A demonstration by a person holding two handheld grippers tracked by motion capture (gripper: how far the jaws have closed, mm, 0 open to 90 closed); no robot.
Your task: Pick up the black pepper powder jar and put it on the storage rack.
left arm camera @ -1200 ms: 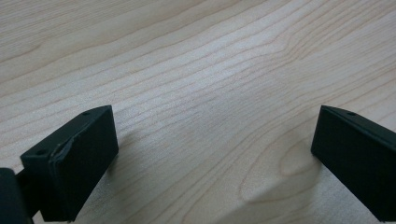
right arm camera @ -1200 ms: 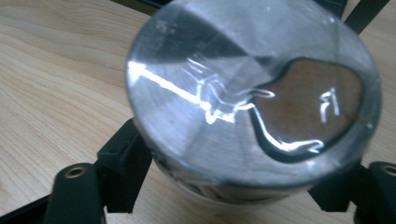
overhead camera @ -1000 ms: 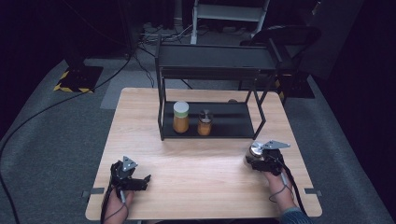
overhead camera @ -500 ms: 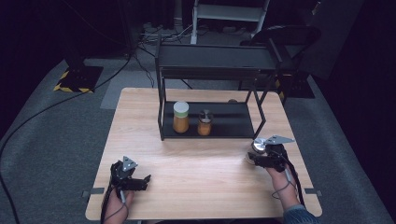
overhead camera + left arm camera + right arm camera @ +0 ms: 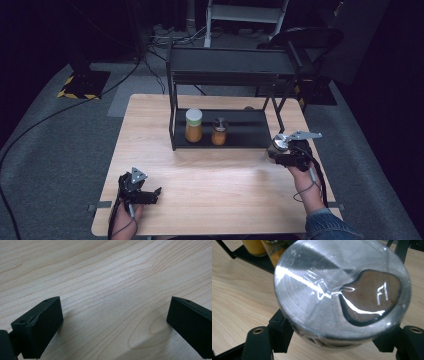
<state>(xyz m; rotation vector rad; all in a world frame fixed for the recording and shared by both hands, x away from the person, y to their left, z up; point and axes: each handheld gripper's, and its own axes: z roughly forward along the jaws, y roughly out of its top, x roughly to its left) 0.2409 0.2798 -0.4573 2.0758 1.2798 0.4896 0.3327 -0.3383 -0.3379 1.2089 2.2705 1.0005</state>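
My right gripper point(image 5: 278, 151) is shut on a jar with a silver metal lid point(image 5: 279, 143) and holds it above the table's right side, just in front of the black rack point(image 5: 230, 65). In the right gripper view the shiny lid point(image 5: 342, 290) tilts toward the camera, with the black jaws pressing on the jar's sides below it. On the rack's lower shelf point(image 5: 250, 125) stand a white-lidded jar of orange contents point(image 5: 193, 126) and a smaller dark-lidded jar point(image 5: 219, 131). My left gripper point(image 5: 154, 195) rests open at the table's front left, with nothing but bare wood between its fingers point(image 5: 40, 322).
The wooden table point(image 5: 210, 200) stretches bare between the two grippers. The rack's legs and angled right brace point(image 5: 280, 107) stand close to the held jar. Dark floor, cables and a chair surround the table.
My right gripper has risen off the table with the jar in its grip and drifted slightly toward the rack. The left gripper has stayed still.
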